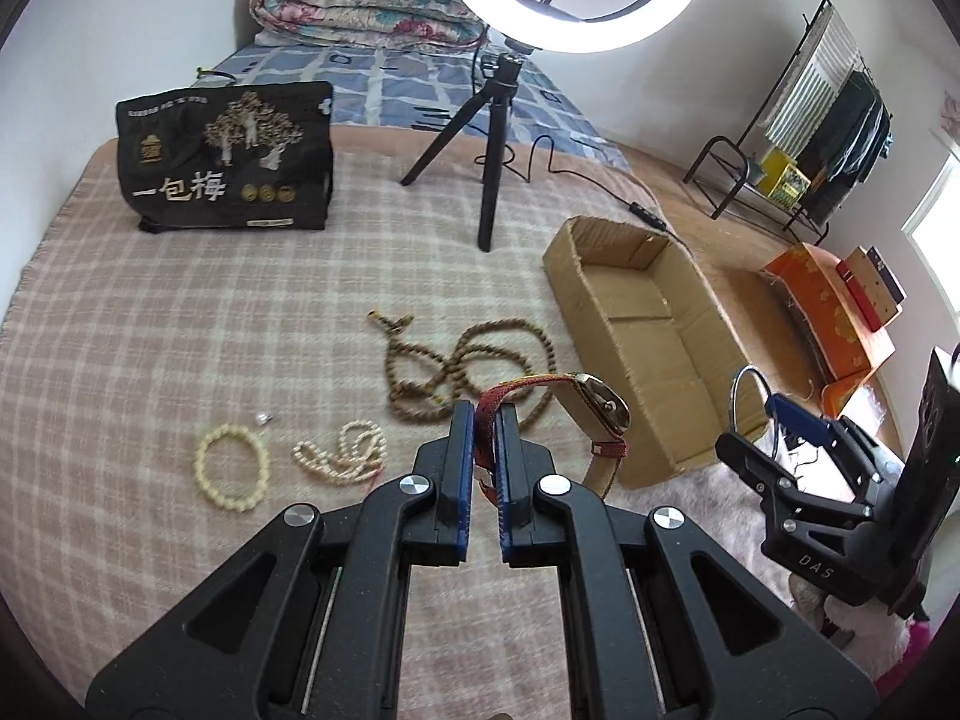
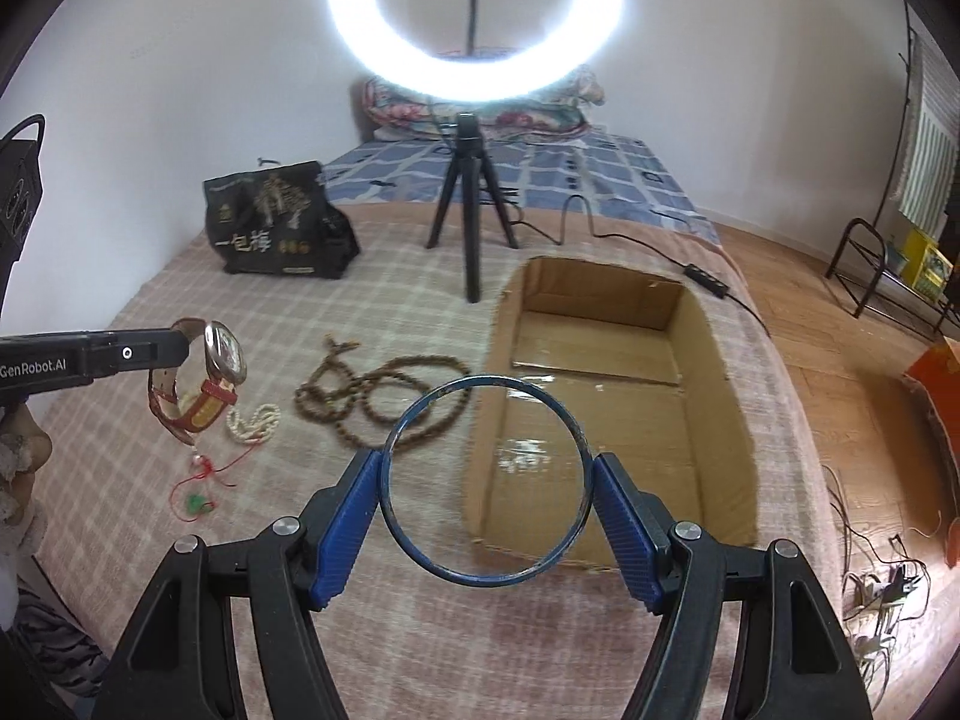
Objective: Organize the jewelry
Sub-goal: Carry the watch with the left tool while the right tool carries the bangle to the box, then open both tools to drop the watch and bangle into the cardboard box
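Note:
My left gripper [image 1: 485, 420] is shut on the red strap of a wristwatch [image 1: 603, 408] and holds it above the bed; it also shows in the right wrist view [image 2: 225, 354]. My right gripper [image 2: 486, 468] is shut on a thin metal bangle [image 2: 396, 438], held just in front of the open cardboard box [image 2: 702, 372]; the bangle also shows in the left wrist view [image 1: 733, 396]. A long brown bead necklace [image 1: 420, 360], a cream bead bracelet [image 1: 201, 462] and a cream bead strand [image 1: 345, 453] lie on the checked blanket [image 1: 180, 330].
A ring light on a black tripod [image 1: 495, 138] stands behind the beads, its cable trailing right. A black bag [image 1: 225, 156] sits at the back left. A folded quilt [image 1: 360, 0] lies at the bed's head. An orange box [image 1: 840, 312] is on the floor to the right.

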### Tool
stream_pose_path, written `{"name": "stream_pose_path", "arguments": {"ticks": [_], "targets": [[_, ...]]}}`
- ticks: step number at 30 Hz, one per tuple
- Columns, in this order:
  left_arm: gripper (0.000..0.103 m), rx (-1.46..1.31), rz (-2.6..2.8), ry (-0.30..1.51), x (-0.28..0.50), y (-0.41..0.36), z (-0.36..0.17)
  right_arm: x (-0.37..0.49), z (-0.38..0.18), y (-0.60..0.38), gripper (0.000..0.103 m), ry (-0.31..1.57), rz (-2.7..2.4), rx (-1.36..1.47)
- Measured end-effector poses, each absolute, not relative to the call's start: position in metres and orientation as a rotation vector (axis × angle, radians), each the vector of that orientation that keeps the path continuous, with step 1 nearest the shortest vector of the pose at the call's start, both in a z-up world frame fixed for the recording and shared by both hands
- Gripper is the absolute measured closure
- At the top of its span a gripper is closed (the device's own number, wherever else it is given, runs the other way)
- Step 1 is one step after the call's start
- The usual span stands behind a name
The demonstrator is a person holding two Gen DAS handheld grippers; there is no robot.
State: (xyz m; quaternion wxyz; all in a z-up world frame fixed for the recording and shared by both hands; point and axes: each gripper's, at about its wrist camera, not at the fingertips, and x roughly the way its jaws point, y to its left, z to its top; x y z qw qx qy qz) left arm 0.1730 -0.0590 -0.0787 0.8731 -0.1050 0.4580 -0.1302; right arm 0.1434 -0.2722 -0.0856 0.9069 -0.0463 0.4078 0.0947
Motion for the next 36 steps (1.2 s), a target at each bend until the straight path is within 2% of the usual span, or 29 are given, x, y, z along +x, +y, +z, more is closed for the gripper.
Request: {"name": "stream_pose_path", "arguments": {"ticks": [9,19,34,36], "targets": [[0.099,-0.274,-0.324,0.931,0.212,-0.106,-0.069,0.161,-0.086,-0.309,0.03,0.851,0.124,-0.067],[0.099,-0.29,-0.362,0.938,0.258,-0.161,-0.081,0.18,-0.094,-0.339,0.03,0.873,0.084,-0.058],[0.099,-0.34,-0.359,0.975,0.307,-0.186,-0.113,0.201,-0.118,-0.353,0.03,0.924,0.089,-0.013],[0.095,-0.335,-0.363,0.972,0.306,-0.189,-0.113,0.202,-0.12,-0.353,0.03,0.928,0.096,-0.013]]}}
